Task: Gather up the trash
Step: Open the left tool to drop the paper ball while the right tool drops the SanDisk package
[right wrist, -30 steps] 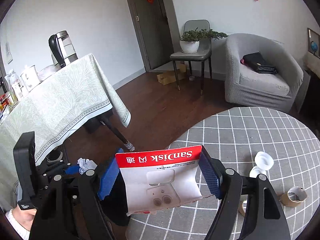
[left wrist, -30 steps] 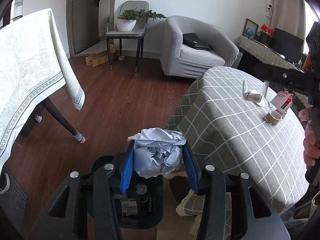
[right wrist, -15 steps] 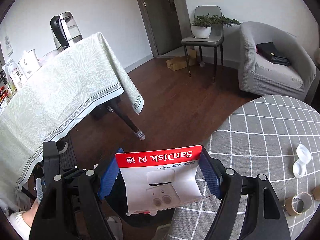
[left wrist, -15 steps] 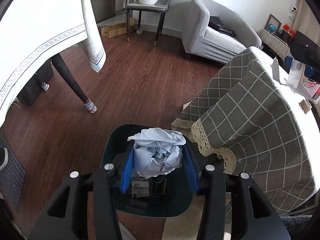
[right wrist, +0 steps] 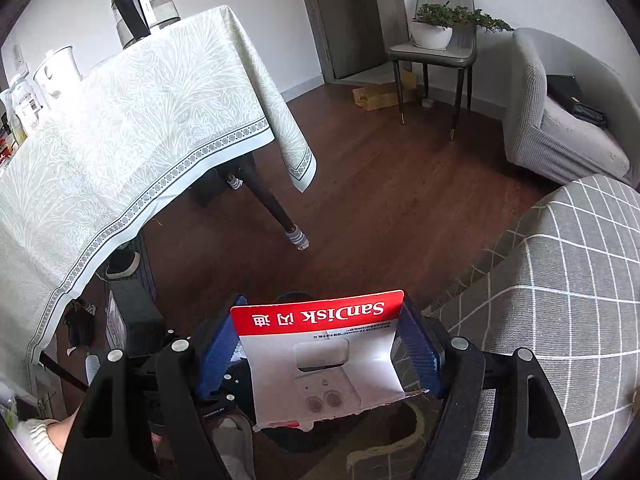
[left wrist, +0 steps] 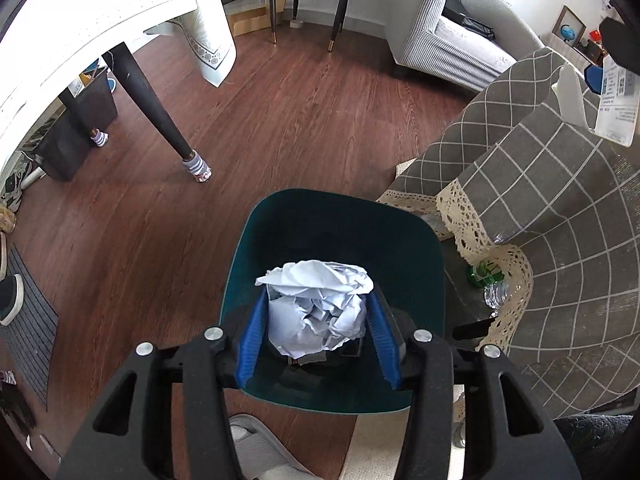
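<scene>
My left gripper (left wrist: 318, 312) is shut on a crumpled ball of pale blue paper (left wrist: 318, 308) and holds it directly over a dark green trash bin (left wrist: 336, 220) on the wooden floor. Some trash lies at the bin's bottom. My right gripper (right wrist: 320, 340) is shut on a torn red-and-white SanDisk card package (right wrist: 320, 356), held above the floor beside the round table with the grey checked cloth (right wrist: 580, 280). The package also shows at the far right of the left wrist view (left wrist: 616, 108).
A table with a pale green cloth (right wrist: 120, 128) and dark legs (left wrist: 154, 112) stands to the left. The grey checked tablecloth (left wrist: 560, 220) hangs right of the bin. A plastic bottle (left wrist: 490, 280) lies beneath it. A grey armchair (left wrist: 448, 36) and chair (right wrist: 436, 52) stand behind.
My left gripper has moved down and forward with the paper ball until it is over the bin. My right gripper has carried the package off the round table toward the floor.
</scene>
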A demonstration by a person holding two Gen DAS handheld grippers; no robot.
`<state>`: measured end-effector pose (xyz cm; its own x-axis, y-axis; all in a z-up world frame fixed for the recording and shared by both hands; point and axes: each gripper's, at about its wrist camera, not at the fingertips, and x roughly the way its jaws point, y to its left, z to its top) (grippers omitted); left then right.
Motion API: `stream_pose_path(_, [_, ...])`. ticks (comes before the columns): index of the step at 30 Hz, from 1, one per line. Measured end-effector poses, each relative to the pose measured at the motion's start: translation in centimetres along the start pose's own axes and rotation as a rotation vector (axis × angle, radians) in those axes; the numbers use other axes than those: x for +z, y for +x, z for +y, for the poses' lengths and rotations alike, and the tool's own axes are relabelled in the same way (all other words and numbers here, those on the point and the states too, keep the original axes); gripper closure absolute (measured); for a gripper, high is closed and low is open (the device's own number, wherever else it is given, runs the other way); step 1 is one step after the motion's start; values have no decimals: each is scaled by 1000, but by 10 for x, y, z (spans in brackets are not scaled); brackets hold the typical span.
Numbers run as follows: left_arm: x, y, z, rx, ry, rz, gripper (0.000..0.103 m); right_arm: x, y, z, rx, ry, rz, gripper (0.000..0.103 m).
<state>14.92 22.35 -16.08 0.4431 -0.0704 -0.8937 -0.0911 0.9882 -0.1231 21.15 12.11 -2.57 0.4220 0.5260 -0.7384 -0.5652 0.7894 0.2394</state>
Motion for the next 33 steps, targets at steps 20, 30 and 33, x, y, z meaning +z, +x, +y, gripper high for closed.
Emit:
stream_pose_path(20, [-12,-20,20,-10,41,-33,29,-18,73,16,-18,18,138,27])
stream_pose_path(30, [0,-69,31,15,54,-155,30,-33,106,20,-58,2,210,27])
stream_pose_path(33, [5,-85,37,20,42,-187,33,-38,114,20,-65,-15,232,27])
